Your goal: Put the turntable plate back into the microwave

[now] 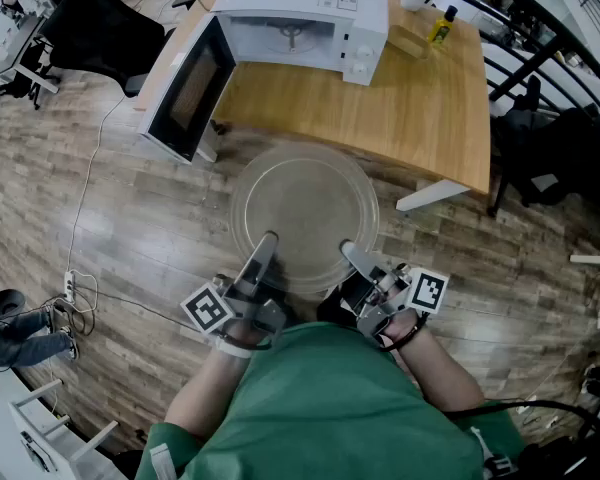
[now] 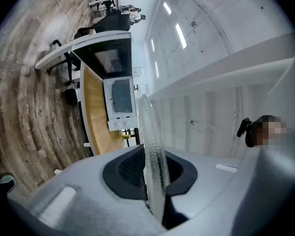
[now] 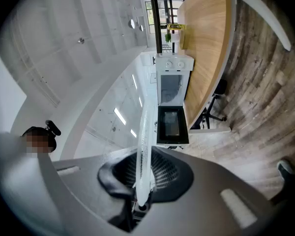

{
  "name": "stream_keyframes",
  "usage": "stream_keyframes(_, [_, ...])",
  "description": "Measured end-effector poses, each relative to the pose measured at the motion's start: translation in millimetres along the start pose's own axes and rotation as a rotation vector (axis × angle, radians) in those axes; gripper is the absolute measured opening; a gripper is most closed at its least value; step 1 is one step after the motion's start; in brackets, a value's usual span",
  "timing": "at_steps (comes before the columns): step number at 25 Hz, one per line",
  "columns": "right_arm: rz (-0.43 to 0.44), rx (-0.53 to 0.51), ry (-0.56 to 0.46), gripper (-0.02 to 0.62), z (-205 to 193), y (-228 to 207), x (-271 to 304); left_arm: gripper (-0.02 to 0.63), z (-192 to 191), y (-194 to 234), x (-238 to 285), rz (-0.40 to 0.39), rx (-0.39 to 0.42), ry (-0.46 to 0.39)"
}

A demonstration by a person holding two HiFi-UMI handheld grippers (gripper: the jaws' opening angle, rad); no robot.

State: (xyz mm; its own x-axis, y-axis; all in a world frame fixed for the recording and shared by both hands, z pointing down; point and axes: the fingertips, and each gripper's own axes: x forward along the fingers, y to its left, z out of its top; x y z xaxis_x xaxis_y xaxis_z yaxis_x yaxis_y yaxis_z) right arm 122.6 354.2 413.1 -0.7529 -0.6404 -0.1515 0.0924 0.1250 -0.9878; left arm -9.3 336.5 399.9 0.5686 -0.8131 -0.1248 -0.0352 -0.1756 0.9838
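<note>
Grippers: you are holding the glass turntable plate (image 1: pixel 305 213) roughly flat above the wood floor (image 1: pixel 130 238), short of the wooden table (image 1: pixel 420 108) | left gripper (image 1: pixel 264 246) is pinching its near rim | right gripper (image 1: pixel 348 252) is clamping the rim just beside | white microwave (image 1: pixel 305 18) is sitting on the table, its door (image 1: pixel 188 90) hanging open.

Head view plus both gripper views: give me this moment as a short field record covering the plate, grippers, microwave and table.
held item: round clear glass turntable plate, carried roughly flat in front of the table
left gripper: shut on the plate's near rim
right gripper: shut on the plate's near rim
microwave: white microwave on the light wooden table, door swung open, no plate inside
step: plate not yet inserted
</note>
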Motion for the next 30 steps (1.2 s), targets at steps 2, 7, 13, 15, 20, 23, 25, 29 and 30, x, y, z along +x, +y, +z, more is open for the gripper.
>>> stream_keyframes(2, [-0.005, 0.001, 0.003, 0.041, -8.2, -1.2, 8.3, 0.043, 9.1, -0.3, -7.3, -0.001, -0.002, -0.002])
stream_keyframes(7, [-0.003, -0.013, 0.011, 0.041, -23.3, 2.8, 27.6, 0.041, 29.5, -5.5, -19.9, -0.016, -0.001, -0.003])
stream_keyframes(13, [0.003, -0.029, 0.012, 0.041, -32.7, 9.6, 45.8, 0.041, 47.9, -11.3, -26.8, -0.037, -0.006, -0.002])
stream_keyframes(15, [0.000, -0.038, 0.013, 0.041, -36.1, 9.6, 52.2, 0.041, 54.9, -11.8, -29.4, -0.043, -0.008, 0.000])
stream_keyframes(20, [0.015, -0.074, 0.009, 0.044, -45.6, 15.1, 73.7, 0.044, 77.3, -13.8, -36.2, -0.062, -0.024, 0.006])
stream_keyframes(23, [0.014, -0.096, 0.003, 0.048, -53.6, 17.0, 88.2, 0.046, 92.8, -15.9, -41.6, -0.078, -0.027, 0.016])
stream_keyframes(25, [0.010, -0.099, -0.009, 0.048, -59.6, 16.1, 97.3, 0.046, 103.6, -16.8, -44.7, -0.091, -0.021, 0.025])
stream_keyframes(29, [-0.006, -0.126, -0.039, 0.049, -70.0, 12.2, 115.5, 0.048, 125.5, -13.4, -49.7, -0.104, -0.026, 0.048])
stream_keyframes(30, [-0.009, -0.137, -0.046, 0.051, -72.1, 12.2, 119.7, 0.048, 130.1, -12.6, -50.8, -0.107, -0.031, 0.055])
